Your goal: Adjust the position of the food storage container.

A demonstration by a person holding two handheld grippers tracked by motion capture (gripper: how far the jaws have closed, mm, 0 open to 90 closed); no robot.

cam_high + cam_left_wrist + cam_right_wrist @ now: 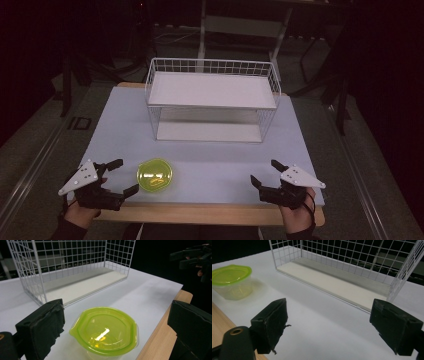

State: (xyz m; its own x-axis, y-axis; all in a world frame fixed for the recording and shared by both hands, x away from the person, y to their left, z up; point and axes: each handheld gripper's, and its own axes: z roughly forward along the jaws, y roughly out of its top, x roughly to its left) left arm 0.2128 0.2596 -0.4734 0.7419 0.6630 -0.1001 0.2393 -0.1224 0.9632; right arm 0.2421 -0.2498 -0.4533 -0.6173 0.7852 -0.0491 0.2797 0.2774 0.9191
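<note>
A clear tub with a yellow-green lid (pixel 154 175) stands on the white table mat (pixel 210 155) near the front edge, left of centre. My left gripper (pixel 126 176) is open just left of it, jaws wide and apart from it; in the left gripper view the tub (pixel 105 331) sits between and beyond the two black pads (pixel 42 326). My right gripper (pixel 266 172) is open at the front right with nothing between its pads (pixel 272 320); in its view the tub (pixel 232 281) stands far left. A white two-tier wire shelf (pixel 212 100) stands at the back of the mat.
The wooden table edge (pixel 210 214) runs along the front under the mat. The wire shelf's lower board (pixel 332 283) lies ahead of the right gripper. The other gripper (pixel 197 260) hangs in the dark at the left gripper view's upper right. Dark floor surrounds the table.
</note>
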